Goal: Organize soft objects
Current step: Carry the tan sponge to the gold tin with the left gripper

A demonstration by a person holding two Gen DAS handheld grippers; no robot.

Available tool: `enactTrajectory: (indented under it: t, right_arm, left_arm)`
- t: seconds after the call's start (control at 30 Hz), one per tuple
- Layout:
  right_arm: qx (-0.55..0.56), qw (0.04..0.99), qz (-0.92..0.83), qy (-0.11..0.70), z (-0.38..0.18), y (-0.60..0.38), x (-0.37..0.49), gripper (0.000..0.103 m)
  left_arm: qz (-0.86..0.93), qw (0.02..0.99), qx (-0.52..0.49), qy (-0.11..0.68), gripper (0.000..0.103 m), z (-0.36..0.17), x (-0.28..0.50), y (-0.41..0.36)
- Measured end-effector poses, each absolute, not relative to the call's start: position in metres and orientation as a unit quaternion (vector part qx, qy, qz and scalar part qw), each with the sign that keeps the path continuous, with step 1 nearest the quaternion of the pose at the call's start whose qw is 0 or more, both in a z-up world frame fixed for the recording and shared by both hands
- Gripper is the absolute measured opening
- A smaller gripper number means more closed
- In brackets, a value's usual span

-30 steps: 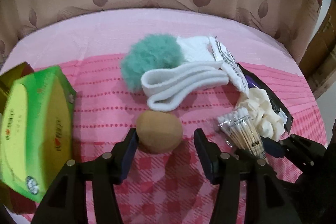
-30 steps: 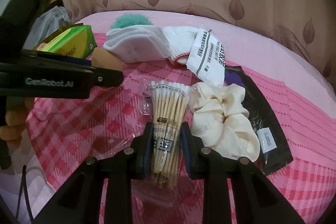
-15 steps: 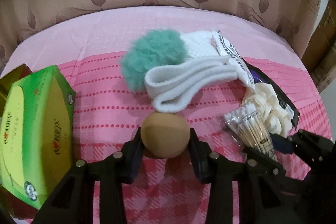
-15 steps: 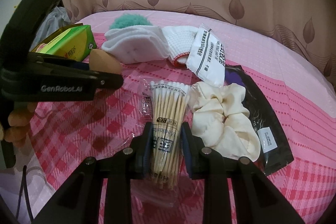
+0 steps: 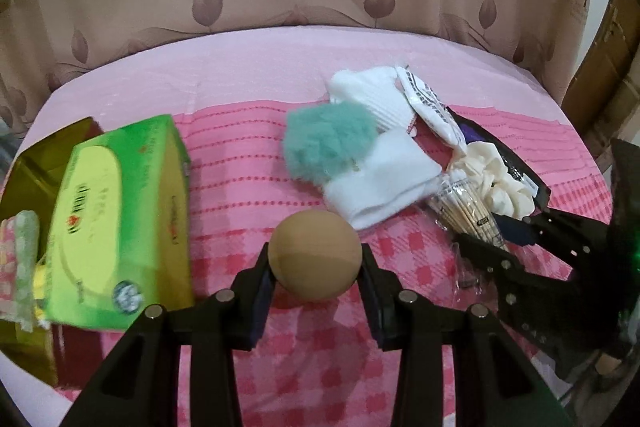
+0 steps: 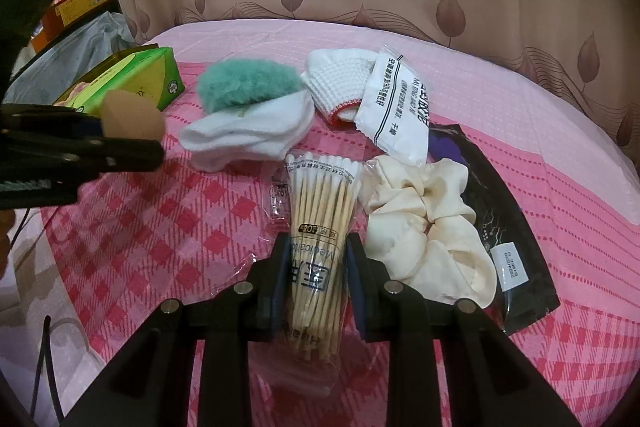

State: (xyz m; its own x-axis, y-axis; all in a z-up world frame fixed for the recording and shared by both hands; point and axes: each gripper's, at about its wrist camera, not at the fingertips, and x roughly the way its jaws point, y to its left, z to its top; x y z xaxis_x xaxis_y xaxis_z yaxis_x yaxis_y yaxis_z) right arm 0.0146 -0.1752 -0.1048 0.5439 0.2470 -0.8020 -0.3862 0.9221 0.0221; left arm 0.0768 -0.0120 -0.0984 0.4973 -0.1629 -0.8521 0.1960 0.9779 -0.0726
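Fingers of the left gripper (image 5: 315,269) are clamping a tan makeup sponge (image 5: 314,254), holding it above the pink checked cloth (image 5: 248,163) beside the green tissue box (image 5: 120,223). Meanwhile the right gripper (image 6: 317,269) is squeezing a bagged bundle of cotton swabs (image 6: 320,227), which is lying on the cloth between a white sock (image 6: 248,135) and a cream scrunchie (image 6: 428,223).

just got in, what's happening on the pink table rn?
Both handheld grippers are loaded. The left gripper is shut on the tan sponge ball, lifted off the cloth near the green tissue box. The right gripper is shut on the cotton swab pack. The teal pompom, white sock and cream scrunchie lie untouched.
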Motion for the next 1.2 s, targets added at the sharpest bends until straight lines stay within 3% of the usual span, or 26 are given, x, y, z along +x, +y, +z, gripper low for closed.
enactTrajectory:
  t: [0.67,1.2]
  right_arm:
    - [-0.078,0.875,0.180,0.441,-0.105,-0.176,0.014,0.025]
    - [-0.080,0.876,0.180,0.441,-0.105,-0.175,0.014,0.025]
  left_arm:
    - [-0.001,0.900,0.018,0.436,0.040,-0.038,0.064,0.083]
    - [0.119,0.884,0.019,0.451,0.040,-0.055,0.083,0.190]
